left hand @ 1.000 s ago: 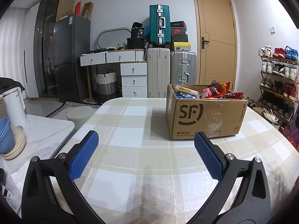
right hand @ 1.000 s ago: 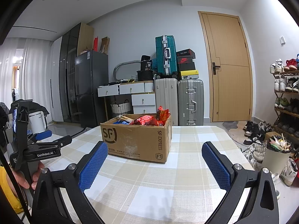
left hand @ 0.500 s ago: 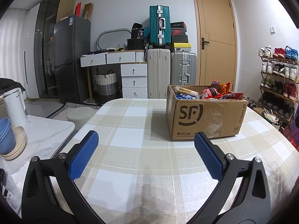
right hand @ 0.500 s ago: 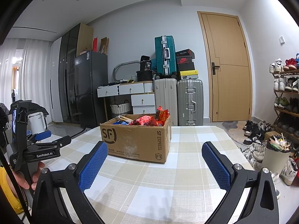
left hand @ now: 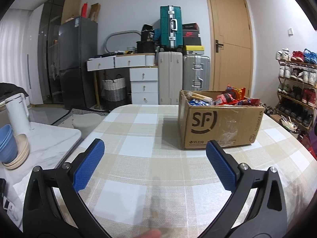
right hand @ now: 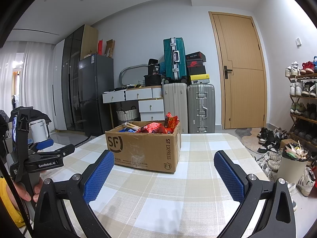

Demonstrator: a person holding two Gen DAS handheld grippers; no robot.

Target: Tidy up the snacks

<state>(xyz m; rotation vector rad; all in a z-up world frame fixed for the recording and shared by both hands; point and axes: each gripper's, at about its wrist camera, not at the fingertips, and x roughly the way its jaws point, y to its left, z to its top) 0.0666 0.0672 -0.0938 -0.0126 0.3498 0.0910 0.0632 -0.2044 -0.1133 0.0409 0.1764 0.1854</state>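
Note:
An open cardboard box (left hand: pixel 220 127) marked SF stands on the checked tablecloth (left hand: pixel 150 158), filled with red, blue and orange snack packets (left hand: pixel 229 97). It sits ahead and to the right of my left gripper (left hand: pixel 154 150), which is open and empty. In the right wrist view the same box (right hand: pixel 144 146) is ahead, slightly left of centre, snack packets (right hand: pixel 156 127) showing over its rim. My right gripper (right hand: pixel 164 160) is open and empty, short of the box. The left gripper (right hand: pixel 49 150) also appears at that view's left edge, held by a hand (right hand: pixel 25 190).
A marble side table (left hand: pixel 45 144) on the left carries stacked bowls (left hand: pixel 10 148) and a white kettle (left hand: pixel 17 115). Beyond the table are a fridge (left hand: pixel 77 63), drawers (left hand: pixel 143 83), suitcases (left hand: pixel 184 75), a door (left hand: pixel 229 45). A shoe rack (left hand: pixel 297 83) and bin (right hand: pixel 293 164) stand on the right.

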